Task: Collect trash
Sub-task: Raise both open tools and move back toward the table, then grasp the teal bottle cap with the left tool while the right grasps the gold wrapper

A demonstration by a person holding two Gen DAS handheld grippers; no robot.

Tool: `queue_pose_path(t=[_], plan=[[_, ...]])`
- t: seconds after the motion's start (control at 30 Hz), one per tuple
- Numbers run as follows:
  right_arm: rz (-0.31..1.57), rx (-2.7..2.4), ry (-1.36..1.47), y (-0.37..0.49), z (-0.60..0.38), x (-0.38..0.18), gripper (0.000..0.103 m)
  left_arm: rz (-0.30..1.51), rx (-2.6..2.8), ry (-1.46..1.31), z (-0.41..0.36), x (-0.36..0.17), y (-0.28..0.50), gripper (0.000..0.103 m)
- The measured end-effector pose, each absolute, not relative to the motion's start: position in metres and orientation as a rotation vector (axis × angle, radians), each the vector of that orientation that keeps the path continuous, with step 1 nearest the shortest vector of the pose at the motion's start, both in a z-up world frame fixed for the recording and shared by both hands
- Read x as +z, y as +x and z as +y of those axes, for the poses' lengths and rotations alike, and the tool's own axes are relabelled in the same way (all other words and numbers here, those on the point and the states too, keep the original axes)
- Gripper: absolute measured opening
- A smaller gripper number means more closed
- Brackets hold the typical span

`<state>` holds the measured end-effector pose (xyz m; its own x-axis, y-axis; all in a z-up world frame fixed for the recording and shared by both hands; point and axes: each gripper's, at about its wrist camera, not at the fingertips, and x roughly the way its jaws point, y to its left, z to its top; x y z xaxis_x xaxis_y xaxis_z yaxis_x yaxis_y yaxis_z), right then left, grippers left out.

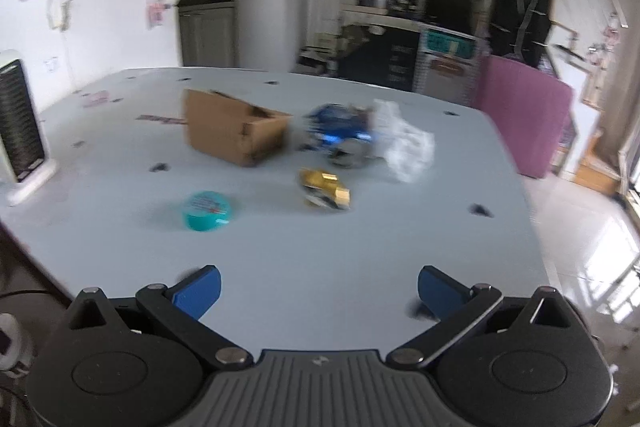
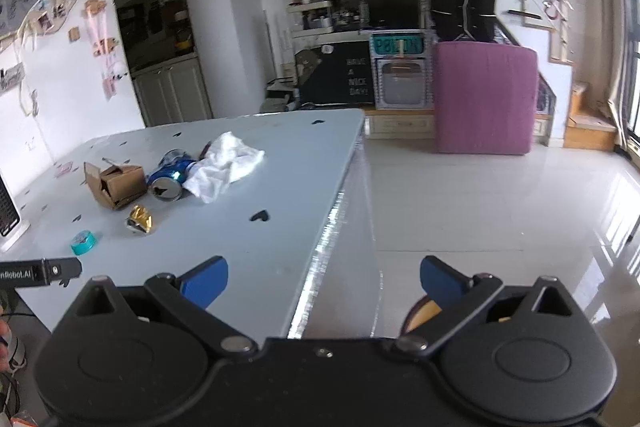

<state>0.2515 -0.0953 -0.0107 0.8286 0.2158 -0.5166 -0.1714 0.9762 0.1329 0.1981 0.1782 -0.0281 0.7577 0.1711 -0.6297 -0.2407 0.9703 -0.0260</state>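
Trash lies on the pale grey table [image 1: 300,247] [image 2: 260,187]: a brown cardboard box [image 1: 234,131] [image 2: 114,183], a crushed blue can [image 1: 340,133] [image 2: 170,175], a crumpled white tissue [image 1: 404,143] [image 2: 224,165], a gold foil wrapper [image 1: 326,189] [image 2: 140,221] and a teal round lid [image 1: 207,210] [image 2: 84,242]. My left gripper [image 1: 319,291] is open and empty over the table's near edge, well short of the trash. My right gripper [image 2: 324,281] is open and empty over the table's right front corner.
A white heater [image 1: 20,123] stands at the table's left edge. A purple mattress [image 2: 484,97] leans beyond the table on the tiled floor [image 2: 500,207]. A round wooden thing [image 2: 418,315] sits on the floor under my right gripper. Dark marks dot the tabletop.
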Motion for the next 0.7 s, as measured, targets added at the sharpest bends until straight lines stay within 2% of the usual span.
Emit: queue_pose_path(t=[0.5,0.6,0.67,0.7], plan=[[0.475,0.372,0.073,0.314,0.006,-0.024,0.103,0.658,0.3,-0.14,0.275,-0.071,0.237,0.102],[0.494,0.406,0.04,0.326,0.027,-0.029,0.103,0.653,0.283,-0.127,0.283,-0.08,0.249,0.098],[0.499,0.429,0.011,0.331,0.039,-0.032,0.103,0.655,0.275,-0.115,0.285,-0.084,0.257,0.089],[0.505,0.449,0.0,0.334,0.045,-0.033,0.103,0.656,0.272,-0.113,0.286,-0.085,0.261,0.088]])
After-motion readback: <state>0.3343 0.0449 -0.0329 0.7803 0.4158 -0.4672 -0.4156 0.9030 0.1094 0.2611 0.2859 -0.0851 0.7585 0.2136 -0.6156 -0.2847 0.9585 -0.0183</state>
